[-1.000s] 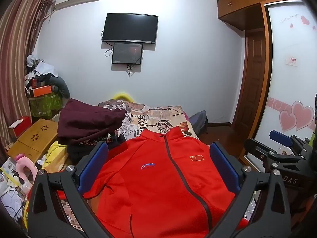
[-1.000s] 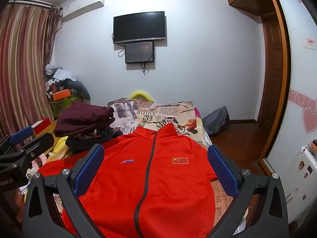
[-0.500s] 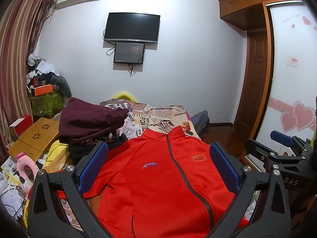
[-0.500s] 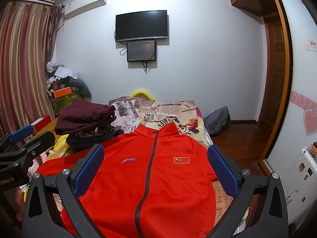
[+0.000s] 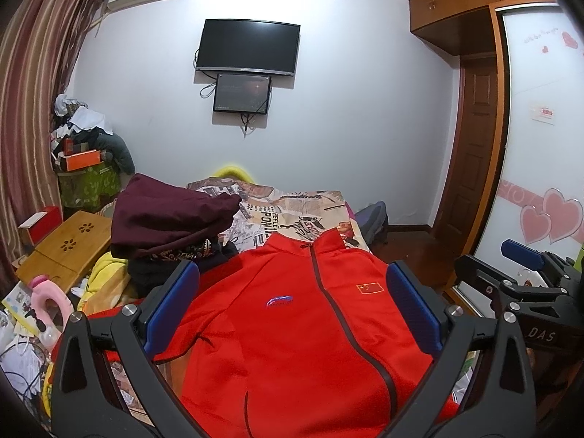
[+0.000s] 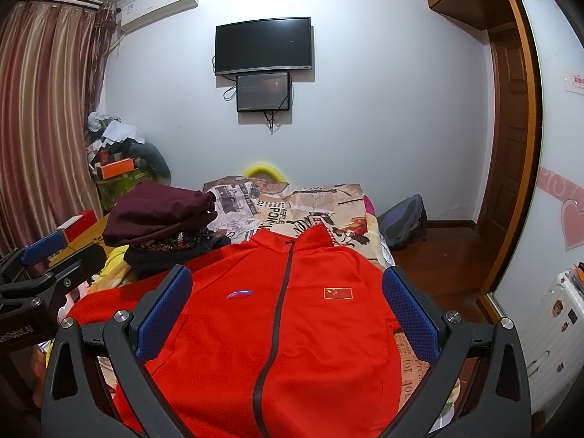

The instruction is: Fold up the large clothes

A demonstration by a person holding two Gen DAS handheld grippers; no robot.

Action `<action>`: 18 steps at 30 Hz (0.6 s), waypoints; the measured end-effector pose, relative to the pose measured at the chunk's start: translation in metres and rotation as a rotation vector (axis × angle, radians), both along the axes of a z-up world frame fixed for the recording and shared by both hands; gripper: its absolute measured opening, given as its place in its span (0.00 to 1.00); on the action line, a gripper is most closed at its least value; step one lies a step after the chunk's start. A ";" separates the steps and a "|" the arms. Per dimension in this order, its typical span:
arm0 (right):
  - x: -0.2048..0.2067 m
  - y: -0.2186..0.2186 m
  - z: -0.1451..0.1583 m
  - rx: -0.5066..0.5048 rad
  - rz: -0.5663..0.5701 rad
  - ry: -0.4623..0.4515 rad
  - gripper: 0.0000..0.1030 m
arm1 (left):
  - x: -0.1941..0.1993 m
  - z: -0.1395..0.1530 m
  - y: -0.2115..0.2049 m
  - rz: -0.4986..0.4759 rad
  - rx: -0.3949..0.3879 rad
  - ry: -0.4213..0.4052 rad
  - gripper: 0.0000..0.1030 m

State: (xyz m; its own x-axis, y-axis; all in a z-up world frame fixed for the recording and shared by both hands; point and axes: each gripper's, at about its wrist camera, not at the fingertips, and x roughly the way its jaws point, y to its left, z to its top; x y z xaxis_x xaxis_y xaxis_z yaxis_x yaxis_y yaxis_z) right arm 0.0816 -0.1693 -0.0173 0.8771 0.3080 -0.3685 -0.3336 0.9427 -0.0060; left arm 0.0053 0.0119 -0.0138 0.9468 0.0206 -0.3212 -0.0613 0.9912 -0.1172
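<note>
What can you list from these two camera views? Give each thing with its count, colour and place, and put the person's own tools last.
jacket: one, red, spread flat on the bed, zipped.
bedspread: one, newspaper print, under the jacket.
clothes pile: one, maroon on dark, left of the jacket.
screens: two, black, on the far wall.
air conditioner: one, white, high on the wall.
curtain: one, striped, far left.
backpack: one, dark, on the floor by the bed.
left gripper: one, black with blue pads, open above the jacket.
right gripper: one, same, open.
</note>
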 end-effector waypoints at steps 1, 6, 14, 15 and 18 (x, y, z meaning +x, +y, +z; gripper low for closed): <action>0.000 0.001 0.000 -0.001 0.001 0.001 1.00 | 0.001 0.000 0.001 0.001 -0.002 0.001 1.00; -0.002 0.001 0.001 -0.006 0.004 -0.001 1.00 | 0.001 0.000 0.002 0.004 -0.003 0.005 1.00; -0.001 0.002 0.003 -0.006 0.003 0.001 1.00 | 0.001 0.001 0.002 0.003 -0.004 0.006 1.00; -0.001 0.002 0.003 -0.006 0.002 0.002 1.00 | 0.001 0.000 0.002 0.003 -0.004 0.005 1.00; -0.002 0.002 0.004 -0.005 0.002 0.003 1.00 | 0.001 0.001 0.002 0.003 -0.003 0.005 1.00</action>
